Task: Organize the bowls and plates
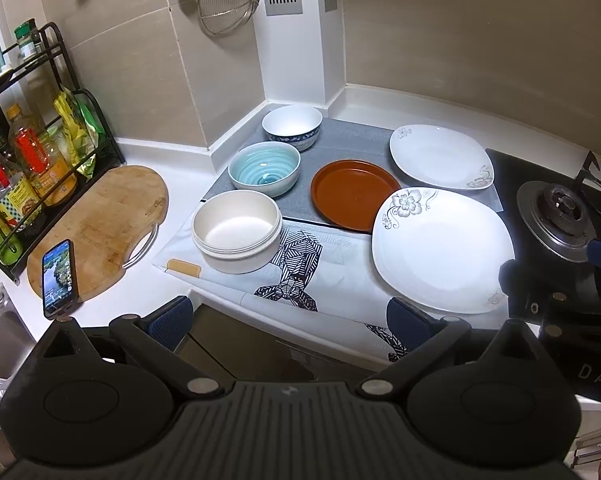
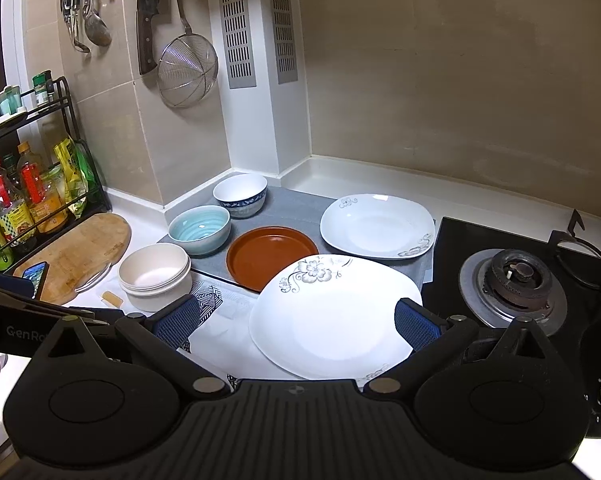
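Note:
Three bowls stand in a line on the counter: a cream bowl (image 1: 237, 236) (image 2: 155, 277) nearest, a light blue bowl (image 1: 264, 169) (image 2: 200, 229) behind it, and a white bowl with a blue pattern (image 1: 292, 126) (image 2: 240, 194) at the back. A brown plate (image 1: 355, 195) (image 2: 271, 257) lies in the middle. A large white flowered plate (image 1: 440, 248) (image 2: 334, 316) lies at the front right and overlaps the brown plate's rim. A second white flowered plate (image 1: 441, 156) (image 2: 377, 226) lies behind. My left gripper (image 1: 290, 322) is open and empty, back from the counter edge. My right gripper (image 2: 296, 322) is open and empty above the large white plate.
A grey mat (image 1: 352, 140) and a patterned cloth (image 1: 300, 276) cover the counter. A wooden cutting board (image 1: 104, 224) with a phone (image 1: 59, 279) lies left, beside a bottle rack (image 1: 28, 168). A gas stove (image 1: 560, 216) (image 2: 512, 284) is on the right. A strainer (image 2: 187, 70) hangs on the wall.

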The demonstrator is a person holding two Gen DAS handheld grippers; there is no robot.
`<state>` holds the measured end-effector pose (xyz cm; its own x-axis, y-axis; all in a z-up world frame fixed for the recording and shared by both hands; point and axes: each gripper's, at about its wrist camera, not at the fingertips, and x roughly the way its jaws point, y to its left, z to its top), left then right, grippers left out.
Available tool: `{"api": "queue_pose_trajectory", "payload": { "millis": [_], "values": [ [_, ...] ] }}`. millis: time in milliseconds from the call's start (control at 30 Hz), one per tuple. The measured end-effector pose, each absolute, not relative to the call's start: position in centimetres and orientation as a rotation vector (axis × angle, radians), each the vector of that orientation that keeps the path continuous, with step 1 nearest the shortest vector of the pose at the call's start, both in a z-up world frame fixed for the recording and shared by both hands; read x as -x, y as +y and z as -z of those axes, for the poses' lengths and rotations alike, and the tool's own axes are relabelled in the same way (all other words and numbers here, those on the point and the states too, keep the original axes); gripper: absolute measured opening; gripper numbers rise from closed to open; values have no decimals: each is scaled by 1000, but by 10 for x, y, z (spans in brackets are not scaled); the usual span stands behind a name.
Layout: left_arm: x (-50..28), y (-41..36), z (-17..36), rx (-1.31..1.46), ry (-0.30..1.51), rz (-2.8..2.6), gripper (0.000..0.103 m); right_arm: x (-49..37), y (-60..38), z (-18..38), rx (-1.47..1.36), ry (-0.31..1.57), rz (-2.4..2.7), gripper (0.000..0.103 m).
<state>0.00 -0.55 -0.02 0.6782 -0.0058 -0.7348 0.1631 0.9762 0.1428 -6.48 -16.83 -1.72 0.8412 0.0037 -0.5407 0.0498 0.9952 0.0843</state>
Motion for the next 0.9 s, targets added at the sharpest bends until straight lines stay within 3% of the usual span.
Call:
{"api": "queue_pose_trajectory", "payload": {
  "millis": [900],
  "values": [
    [-6, -13, 3, -214, 824, 107, 103, 61, -170, 16, -109, 573, 42, 103]
  ]
}}
